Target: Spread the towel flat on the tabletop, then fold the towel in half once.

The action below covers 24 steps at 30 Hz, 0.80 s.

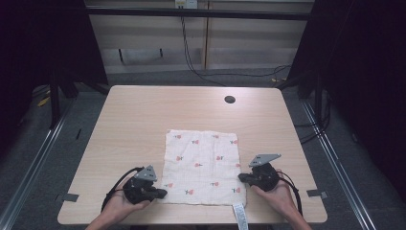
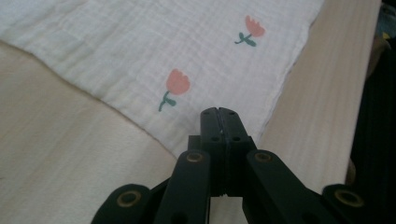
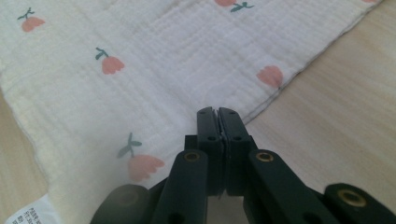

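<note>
A white cloth [image 1: 201, 163] printed with small red tulips lies flat on the near half of the wooden table [image 1: 143, 110]. My left gripper [image 1: 163, 193] is down at the cloth's near left corner. In the left gripper view its jaws [image 2: 218, 112] are pressed together with their tips on the fabric [image 2: 140, 46]. My right gripper [image 1: 241, 178] is at the cloth's right edge near the front corner. In the right gripper view it [image 3: 217, 112] is likewise shut on the cloth [image 3: 163, 56] just inside the hem. How much fabric sits between the pads is hidden.
A white care label [image 1: 238, 213] hangs from the cloth's near right corner over the table's front edge and shows again [image 3: 37, 212] in the right gripper view. A dark cable hole [image 1: 230, 99] sits at the far side of the table. Bare wood surrounds the cloth.
</note>
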Motion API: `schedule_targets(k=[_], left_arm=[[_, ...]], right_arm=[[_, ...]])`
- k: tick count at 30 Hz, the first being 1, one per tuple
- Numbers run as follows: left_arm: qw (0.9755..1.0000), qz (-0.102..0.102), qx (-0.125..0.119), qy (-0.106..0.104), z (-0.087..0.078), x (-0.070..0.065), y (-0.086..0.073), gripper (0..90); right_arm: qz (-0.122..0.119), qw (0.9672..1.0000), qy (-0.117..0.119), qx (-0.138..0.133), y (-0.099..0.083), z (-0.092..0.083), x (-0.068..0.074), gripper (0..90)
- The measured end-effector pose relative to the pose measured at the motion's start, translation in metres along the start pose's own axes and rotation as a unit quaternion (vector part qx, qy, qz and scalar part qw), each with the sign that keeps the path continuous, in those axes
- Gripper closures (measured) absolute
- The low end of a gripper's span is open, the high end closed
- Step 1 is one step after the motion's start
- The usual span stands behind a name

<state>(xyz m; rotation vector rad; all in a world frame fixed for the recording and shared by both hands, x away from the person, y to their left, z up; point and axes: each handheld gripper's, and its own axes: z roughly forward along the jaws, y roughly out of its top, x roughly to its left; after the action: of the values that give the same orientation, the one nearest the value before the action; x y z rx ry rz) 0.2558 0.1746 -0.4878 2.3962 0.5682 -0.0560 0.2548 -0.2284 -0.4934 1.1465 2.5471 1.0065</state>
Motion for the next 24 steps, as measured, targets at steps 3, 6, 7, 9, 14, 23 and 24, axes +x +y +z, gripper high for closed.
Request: schedule_targets(k=[3, 6, 7, 9, 14, 23, 24], left_arm=[[0.9998, 0.003, -0.001, -0.02, -0.001, -0.008, -0.003, 89.6], [0.9996, 0.013, 0.003, -0.026, -0.004, -0.01, -0.006, 84.9], [0.9996, 0.013, 0.003, -0.026, -0.004, -0.01, -0.006, 82.0], [0.9998, -0.005, -0.008, -0.017, -0.006, 0.0, 0.0, 76.4], [0.9987, -0.041, -0.032, -0.005, -0.004, 0.022, 0.01, 70.7], [0.9928, -0.097, -0.065, 0.026, -0.001, 0.071, 0.03, 65.9], [0.9918, -0.102, -0.07, 0.031, -0.001, 0.08, 0.033, 66.2]], right_arm=[[-0.005, 1.0, 0.002, 0.005, -0.002, -0.003, 0.003, 84.5], [-0.006, 0.9999, -0.007, -0.005, -0.001, -0.006, 0.002, 71.1], [-0.006, 0.9999, -0.007, -0.005, -0.001, -0.006, 0.002, 71.1], [0.004, 0.9996, -0.017, -0.023, 0.005, -0.01, -0.004, 62.9], [0.009, 0.9988, -0.023, -0.042, 0.021, -0.009, -0.017, 59.2], [0.022, 0.9983, -0.028, -0.045, 0.058, 0.02, -0.061, 58.2], [0.027, 0.9976, -0.035, -0.054, 0.066, 0.024, -0.07, 61.4]])
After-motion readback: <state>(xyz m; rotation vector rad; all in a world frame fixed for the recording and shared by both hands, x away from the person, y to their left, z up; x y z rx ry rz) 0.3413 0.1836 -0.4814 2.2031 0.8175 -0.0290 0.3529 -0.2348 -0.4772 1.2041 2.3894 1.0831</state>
